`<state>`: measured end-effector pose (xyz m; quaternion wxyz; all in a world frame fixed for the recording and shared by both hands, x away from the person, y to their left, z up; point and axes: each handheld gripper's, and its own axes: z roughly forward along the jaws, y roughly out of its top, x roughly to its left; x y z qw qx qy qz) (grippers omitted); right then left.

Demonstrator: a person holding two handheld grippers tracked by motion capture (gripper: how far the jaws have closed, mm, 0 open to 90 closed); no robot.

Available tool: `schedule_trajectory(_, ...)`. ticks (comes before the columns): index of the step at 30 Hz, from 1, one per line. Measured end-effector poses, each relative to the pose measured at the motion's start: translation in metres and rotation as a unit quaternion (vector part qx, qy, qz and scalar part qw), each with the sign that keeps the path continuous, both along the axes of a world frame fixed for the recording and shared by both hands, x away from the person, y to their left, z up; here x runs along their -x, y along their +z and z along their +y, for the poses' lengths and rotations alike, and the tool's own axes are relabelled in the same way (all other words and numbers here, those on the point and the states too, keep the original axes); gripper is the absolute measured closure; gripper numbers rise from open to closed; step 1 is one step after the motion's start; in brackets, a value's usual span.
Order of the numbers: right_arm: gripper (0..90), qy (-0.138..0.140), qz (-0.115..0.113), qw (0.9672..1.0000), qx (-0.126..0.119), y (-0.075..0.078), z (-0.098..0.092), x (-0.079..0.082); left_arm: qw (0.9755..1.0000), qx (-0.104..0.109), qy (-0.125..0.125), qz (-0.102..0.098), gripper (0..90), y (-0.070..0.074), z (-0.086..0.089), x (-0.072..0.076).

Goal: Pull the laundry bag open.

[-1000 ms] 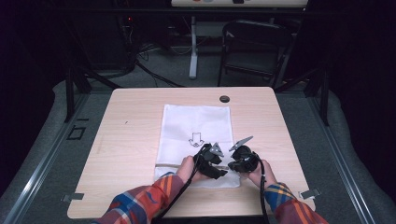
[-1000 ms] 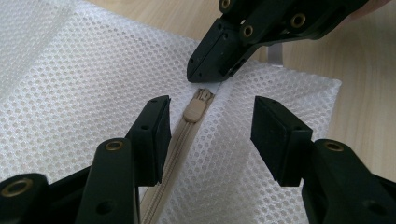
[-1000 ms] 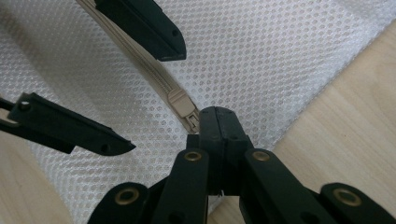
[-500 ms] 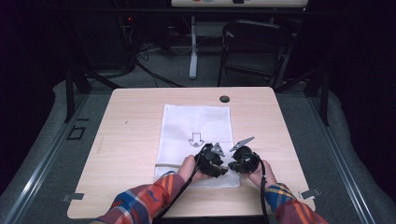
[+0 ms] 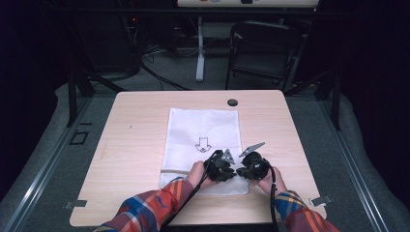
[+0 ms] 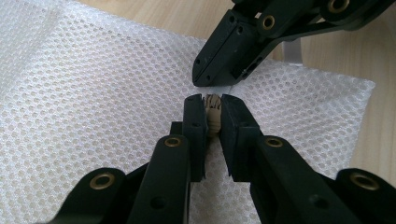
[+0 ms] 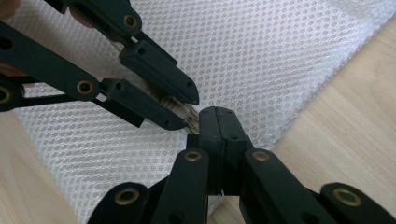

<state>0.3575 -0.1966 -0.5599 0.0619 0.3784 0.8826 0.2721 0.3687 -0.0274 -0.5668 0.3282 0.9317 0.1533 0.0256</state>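
Sleeves: plaid, entering from the near edge of the table, one hand behind each gripper.
Left gripper: at the near right corner of the mesh bag; jaws just closing in, now pinching a tan braided drawstring that stands up between the pads.
Right gripper: just beside the left one, tips almost meeting; jaws pressed together on a thin white bit at the bag's hem, too small to name for certain, likely the cord end or the mesh edge itself.
Mesh bag: white, honeycomb weave, lying flat and lengthwise down the middle of the table, near end under both grippers, far end short of the far edge; black arrow mark printed near its centre.
Drawstring run: tan line along the near hem, seen in the high view leading left from the grippers.
Done so far, by judgement: bag spread flat, both grips taken at the cord on the near right hem.
Left to do, by judgement: pulling or loosening the cord, since the mouth shows neither gathered nor opened; nothing seen going in or coming out of the bag.
Farther on the table: dark round grommet hole near the far edge.
Beyond the table: black folding chair, white stand leg, cables on grey floor.
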Motion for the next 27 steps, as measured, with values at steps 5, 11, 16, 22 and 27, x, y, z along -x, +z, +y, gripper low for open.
schedule_trajectory(5,90.0,-0.003,0.002,1.0,0.0,-0.0002,-0.0011,-0.0006,1.0,0.001,-0.001,0.008,81.4,0.0002,0.0014,-0.0001)
schedule_trajectory(11,90.0,-0.003,0.002,1.0,0.002,-0.0002,-0.0008,0.0,1.0,-0.004,0.003,0.005,81.5,0.0006,0.0013,0.0008)
schedule_trajectory(16,90.0,-0.009,0.002,1.0,0.003,-0.0001,0.0008,0.0012,0.9999,-0.008,0.007,0.005,81.5,0.0011,0.0008,0.0017)
schedule_trajectory(22,90.0,-0.012,0.001,0.9999,0.012,0.0006,0.0015,0.0014,0.9998,-0.014,0.014,0.003,81.5,0.002,-0.0005,0.003)
schedule_trajectory(27,90.0,-0.011,0.003,0.9998,0.015,0.001,0.0018,0.0015,0.9997,-0.014,0.018,0.01,81.5,0.0026,0.0011,0.0025)
